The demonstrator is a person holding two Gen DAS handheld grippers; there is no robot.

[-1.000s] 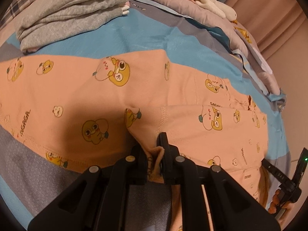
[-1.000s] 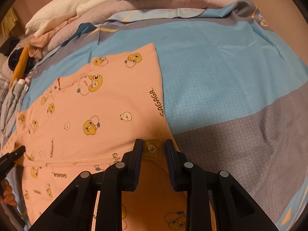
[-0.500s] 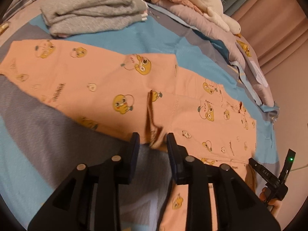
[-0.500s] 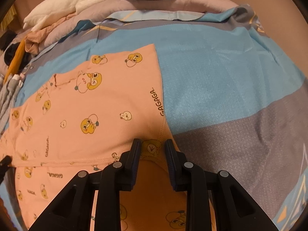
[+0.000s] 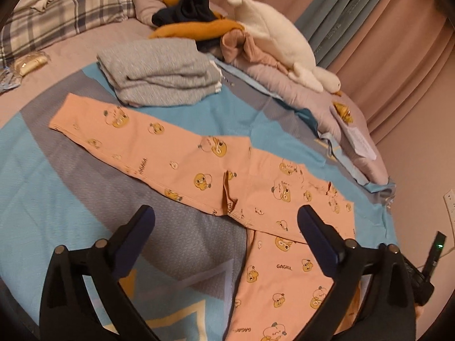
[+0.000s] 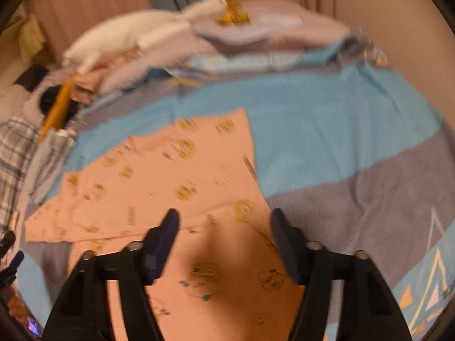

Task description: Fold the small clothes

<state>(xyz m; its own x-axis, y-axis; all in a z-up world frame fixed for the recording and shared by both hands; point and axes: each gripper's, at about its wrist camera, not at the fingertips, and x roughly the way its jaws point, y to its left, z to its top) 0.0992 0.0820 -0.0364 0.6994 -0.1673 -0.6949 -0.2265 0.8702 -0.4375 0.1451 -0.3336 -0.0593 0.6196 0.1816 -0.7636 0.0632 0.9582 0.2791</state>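
Small peach pyjama trousers with yellow cartoon prints (image 5: 199,164) lie on the bed, one leg stretched left, the other folded toward me (image 5: 284,284). A small crease stands up at the crotch (image 5: 227,196). My left gripper (image 5: 226,227) hangs above the cloth; its jaws are opening wide with nothing between them. In the blurred right wrist view the same trousers (image 6: 170,176) lie flat. My right gripper (image 6: 224,244) is lifted off them; its jaws are opening, empty. The other gripper shows at that view's left edge (image 6: 8,255).
A folded grey garment stack (image 5: 159,74) sits behind the trousers. Beyond it lie a heap of dark and mustard clothes (image 5: 193,20), a white plush toy (image 5: 278,42) and a plaid pillow (image 5: 62,8). The blue and grey bedspread (image 5: 71,199) surrounds the trousers. Curtains (image 5: 384,42) hang behind.
Both grippers let go of the peach cloth, opened wide and rose away from it. The pinched fold by the left gripper dropped onto the bed as a small crease.
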